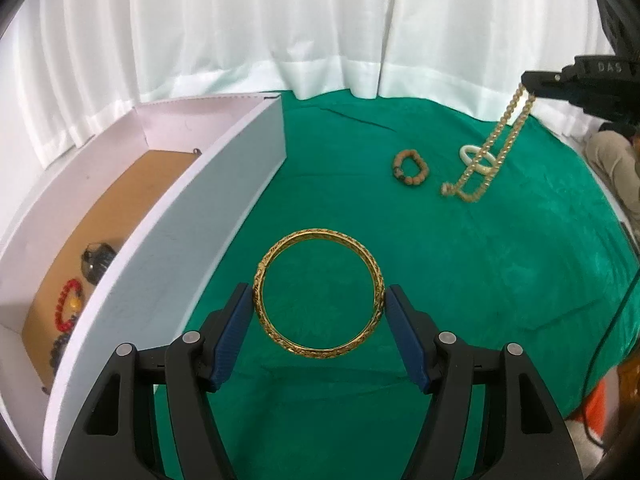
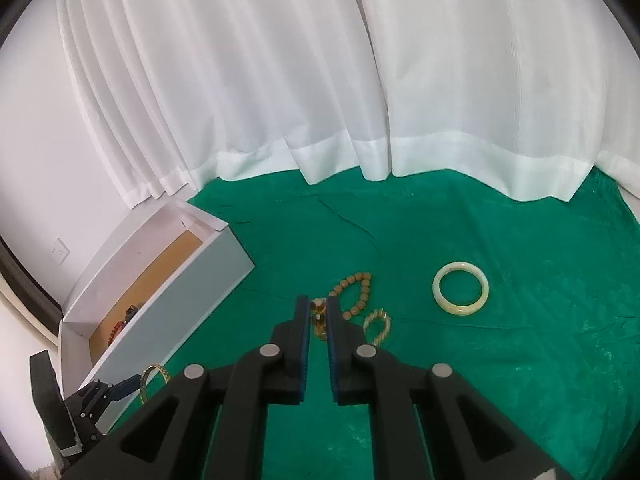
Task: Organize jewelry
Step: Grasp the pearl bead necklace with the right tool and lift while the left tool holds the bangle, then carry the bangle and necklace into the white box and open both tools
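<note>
My left gripper is shut on a carved gold bangle, held by its sides above the green cloth, just right of the white box. My right gripper is shut on a gold chain; in the left wrist view the chain hangs from it, its lower end touching the cloth. A pale jade bangle and a brown bead bracelet lie on the cloth. They also show in the left wrist view as the jade bangle and bead bracelet.
The box holds a red bead bracelet, a dark bead bracelet and a dark round object on its brown floor. White curtains hang behind the table. A cable runs along the right edge.
</note>
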{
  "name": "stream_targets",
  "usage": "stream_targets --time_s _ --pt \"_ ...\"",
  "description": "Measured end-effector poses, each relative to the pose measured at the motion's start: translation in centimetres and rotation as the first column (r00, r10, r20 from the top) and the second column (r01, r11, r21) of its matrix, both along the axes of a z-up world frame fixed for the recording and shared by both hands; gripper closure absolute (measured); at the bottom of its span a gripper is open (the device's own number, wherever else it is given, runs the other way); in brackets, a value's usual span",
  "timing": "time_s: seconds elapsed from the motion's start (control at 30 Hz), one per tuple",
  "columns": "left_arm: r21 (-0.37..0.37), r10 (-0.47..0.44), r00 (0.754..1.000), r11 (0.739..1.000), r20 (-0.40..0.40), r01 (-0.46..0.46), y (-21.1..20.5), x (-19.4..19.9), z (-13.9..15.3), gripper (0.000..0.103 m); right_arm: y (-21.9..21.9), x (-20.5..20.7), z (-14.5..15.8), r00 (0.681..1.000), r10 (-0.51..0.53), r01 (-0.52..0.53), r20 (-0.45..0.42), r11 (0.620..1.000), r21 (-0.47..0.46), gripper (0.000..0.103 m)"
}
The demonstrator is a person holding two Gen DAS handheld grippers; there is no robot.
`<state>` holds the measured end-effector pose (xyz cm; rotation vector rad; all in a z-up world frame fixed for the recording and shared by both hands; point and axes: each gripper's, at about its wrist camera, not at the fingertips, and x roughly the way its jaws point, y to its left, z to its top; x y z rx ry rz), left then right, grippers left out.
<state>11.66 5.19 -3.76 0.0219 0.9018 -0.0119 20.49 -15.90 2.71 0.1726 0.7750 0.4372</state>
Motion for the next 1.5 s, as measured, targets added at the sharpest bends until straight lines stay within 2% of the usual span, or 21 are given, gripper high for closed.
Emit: stream_targets --time_s 0.27,0.47,0.67,0.83,0.97,1.13,1.33,1.5 --pt "-0.014 0.0 1.0 1.0 0.003 0.001 0.8 -1.7 0.6 0.034 0.0 -2.2 2.4 0.999 0.013 -0.013 0.05 1.0 -0.004 0.095" --pt "-0.066 0.001 1.0 0.998 0.001 -0.001 1.3 -2.4 1.6 0.034 0.2 -3.8 4.0 0.996 0.034 -0.033 0.081 0.999 -0.013 0.095" --pt "-0.159 -0.006 1.0 0.987 0.026 0.01 2.9 -3.4 4.8 0.034 1.8 -5.0 7.0 0.987 0.082 -0.081 0.139 0.997 -0.012 0.095" --pt "-0.225 0.023 0.997 0.974 0.076 -0.005 6.4 -5.2 9.1 0.034 4.4 -5.3 10.4 0.969 0.151 -0.151 0.194 0.988 -0.011 0.095" --pt "-0.219 0.118 0.987 0.971 0.109 -0.092 11.3 -6.8 12.2 0.034 7.9 -4.9 13.3 0.948 0.223 -0.229 0.226 0.973 0.001 0.095" --pt "-0.172 0.247 0.962 0.959 0.114 -0.226 17.4 -6.8 13.7 0.034 13.2 -4.8 16.3 0.909 0.311 -0.322 0.278 0.947 -0.005 0.095" --pt "-0.134 0.365 0.929 0.926 0.069 -0.354 24.1 -4.8 12.0 0.034 20.1 -2.9 18.1 0.877 0.386 -0.412 0.287 0.911 0.033 0.095" --pt "-0.13 0.411 0.912 0.904 0.006 -0.407 27.8 -2.6 9.1 0.034 26.6 -0.4 16.6 0.858 0.454 -0.474 0.24 0.88 0.031 0.095"
